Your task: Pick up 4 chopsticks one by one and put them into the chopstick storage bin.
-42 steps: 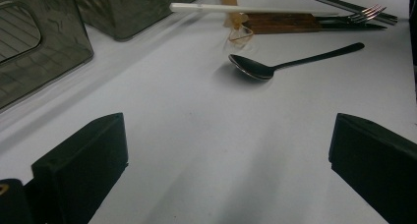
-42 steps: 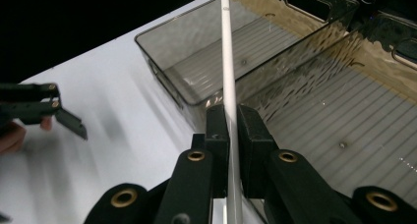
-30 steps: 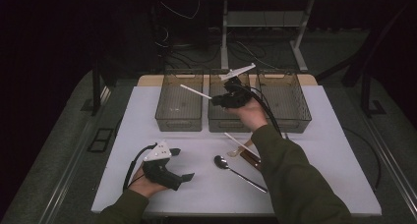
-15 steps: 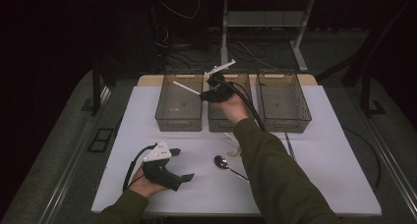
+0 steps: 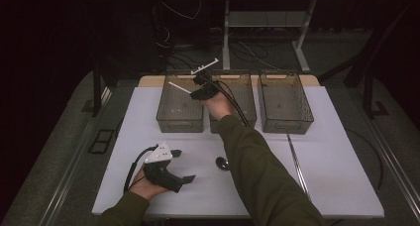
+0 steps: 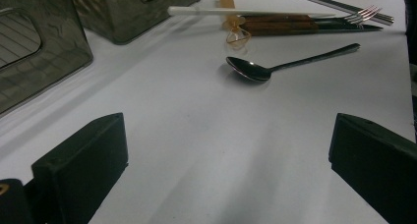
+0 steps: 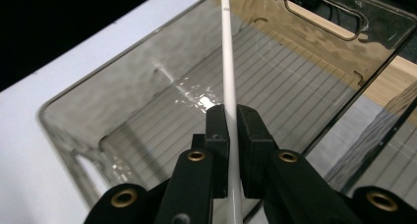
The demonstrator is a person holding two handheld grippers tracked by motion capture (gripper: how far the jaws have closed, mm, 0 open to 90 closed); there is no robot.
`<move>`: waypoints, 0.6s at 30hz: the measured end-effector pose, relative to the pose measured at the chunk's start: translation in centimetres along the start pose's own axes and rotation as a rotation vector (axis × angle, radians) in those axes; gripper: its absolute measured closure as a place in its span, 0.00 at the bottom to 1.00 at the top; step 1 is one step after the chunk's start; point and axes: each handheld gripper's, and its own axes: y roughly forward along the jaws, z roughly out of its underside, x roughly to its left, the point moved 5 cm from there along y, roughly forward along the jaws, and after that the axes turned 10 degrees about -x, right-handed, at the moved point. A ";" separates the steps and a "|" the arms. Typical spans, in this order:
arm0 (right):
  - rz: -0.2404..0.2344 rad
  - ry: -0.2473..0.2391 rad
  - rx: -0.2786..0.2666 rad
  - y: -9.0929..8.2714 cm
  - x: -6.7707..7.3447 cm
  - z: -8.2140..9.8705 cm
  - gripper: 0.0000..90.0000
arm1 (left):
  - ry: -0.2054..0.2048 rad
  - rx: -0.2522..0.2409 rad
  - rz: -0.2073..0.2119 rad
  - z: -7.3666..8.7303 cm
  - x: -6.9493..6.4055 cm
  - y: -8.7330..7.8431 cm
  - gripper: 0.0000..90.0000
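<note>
My right gripper (image 5: 197,93) (image 7: 232,117) is shut on a thin white chopstick (image 5: 179,87) (image 7: 227,52), held above the left smoky bin (image 5: 180,103) (image 7: 147,111). The stick juts out over the bin's ribbed floor, which holds nothing I can see. My left gripper (image 5: 182,165) (image 6: 223,160) rests low on the white table near the front left, its jaws wide apart with nothing between them. Ahead of it lie a metal spoon (image 6: 275,67) (image 5: 222,163), a second white chopstick (image 6: 246,11), wooden-handled cutlery (image 6: 280,25) and a fork (image 6: 364,13).
Three smoky plastic bins stand in a row at the back of the white board: the middle bin (image 5: 242,99) and the right bin (image 5: 285,99) beside the left one. A long thin rod (image 5: 295,164) lies on the board at right. Dark floor and cables lie beyond.
The right hand has carried the chopstick leftward and a little down, from over the middle bin to over the left bin. The left gripper has stayed put.
</note>
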 end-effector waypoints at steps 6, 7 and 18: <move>0.022 -0.001 0.030 1.5 0.2 -0.1 0.94 | -0.006 0.002 0.002 0.0 -0.1 0.0 0.00; 0.023 -0.007 0.037 1.7 0.2 0.0 0.94 | -0.005 0.003 0.004 0.0 -0.1 0.1 0.00; 0.033 0.001 0.077 3.2 0.7 0.4 0.94 | -0.001 0.009 0.007 -0.1 -0.1 0.1 0.00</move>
